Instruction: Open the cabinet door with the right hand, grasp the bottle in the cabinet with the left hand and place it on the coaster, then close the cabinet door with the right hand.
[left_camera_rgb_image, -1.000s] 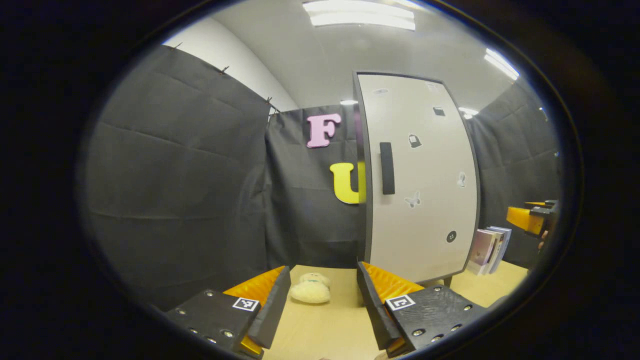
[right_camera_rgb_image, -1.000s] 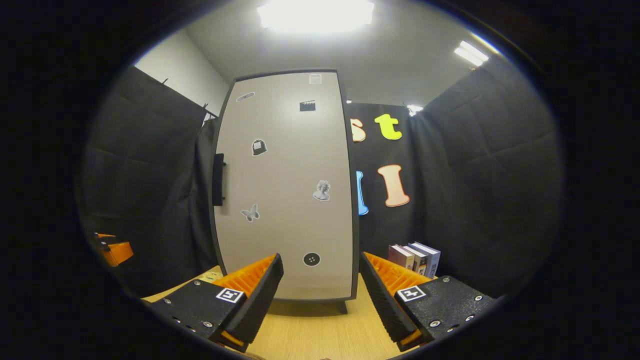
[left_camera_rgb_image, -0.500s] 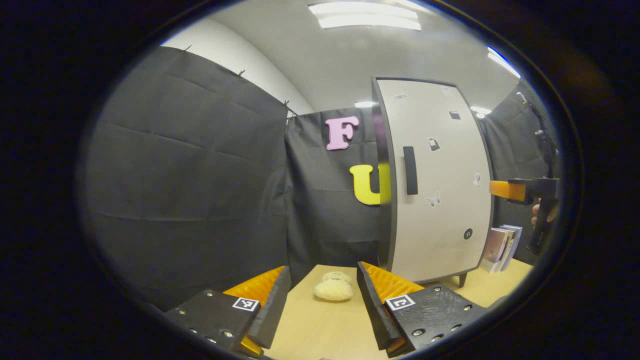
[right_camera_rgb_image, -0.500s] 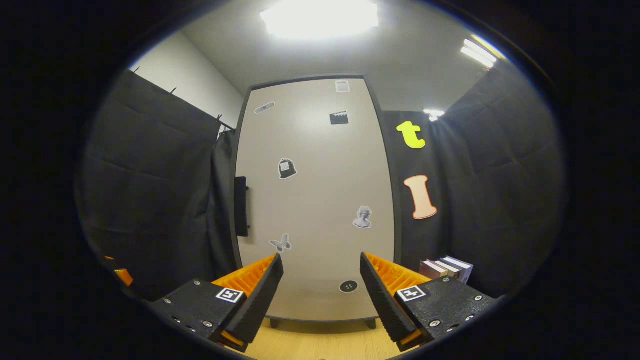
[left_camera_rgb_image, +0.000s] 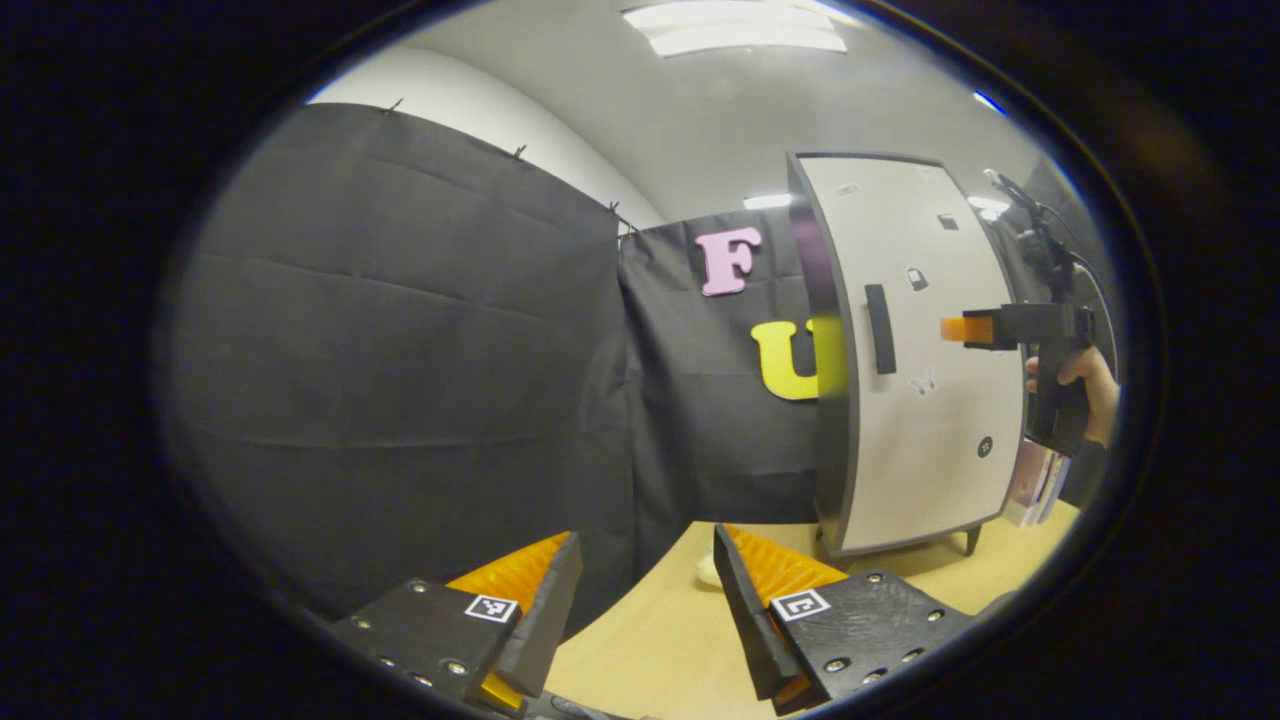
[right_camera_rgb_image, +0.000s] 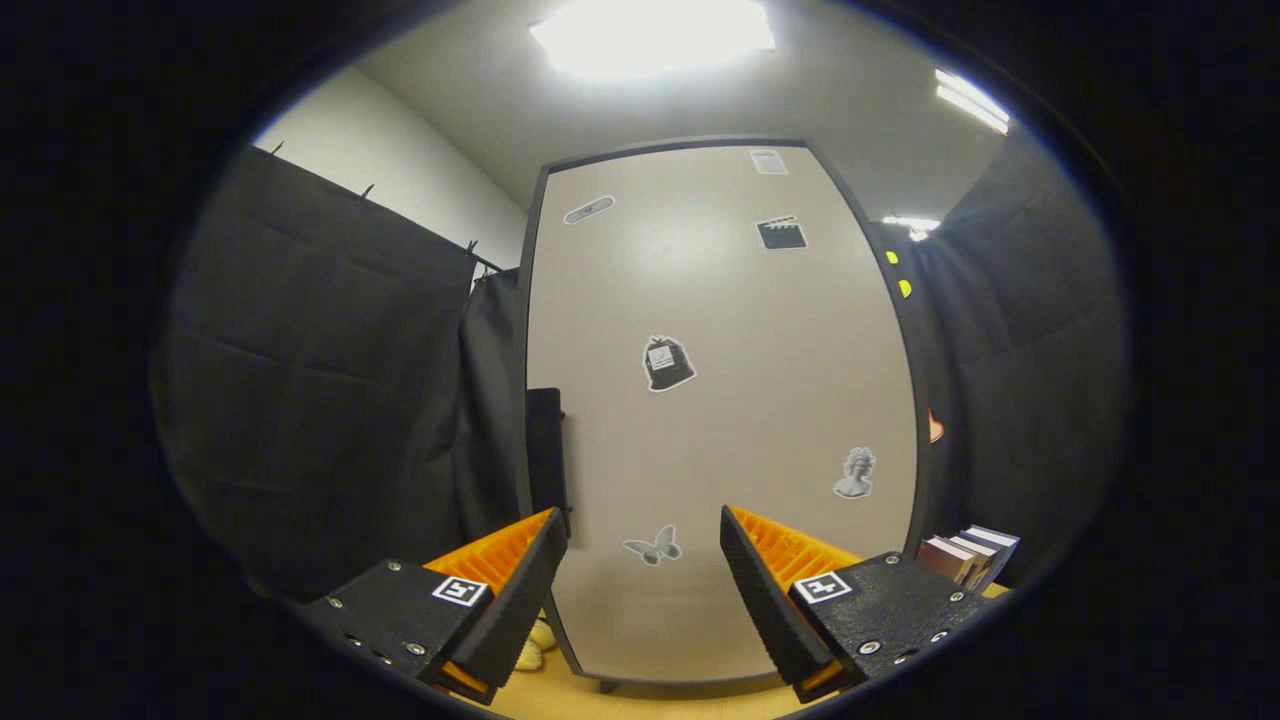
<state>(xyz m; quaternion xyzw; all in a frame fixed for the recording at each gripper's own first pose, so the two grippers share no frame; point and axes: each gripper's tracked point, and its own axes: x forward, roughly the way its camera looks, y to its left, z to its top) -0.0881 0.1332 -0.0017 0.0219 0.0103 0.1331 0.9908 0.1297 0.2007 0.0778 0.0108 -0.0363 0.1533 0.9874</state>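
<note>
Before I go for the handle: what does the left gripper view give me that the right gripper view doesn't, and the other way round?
Left gripper view: the right hand-held gripper side-on, held by a hand, level with the black bar handle; also the left hand-held gripper, open. Right gripper view: the right hand-held gripper's open fingers and a bust sticker. Both: the closed grey cabinet door, its handle, a butterfly sticker and the stacked books.

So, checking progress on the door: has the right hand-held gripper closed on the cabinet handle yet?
No: the right hand-held gripper is open, facing the door, with the handle off to its left.
</note>
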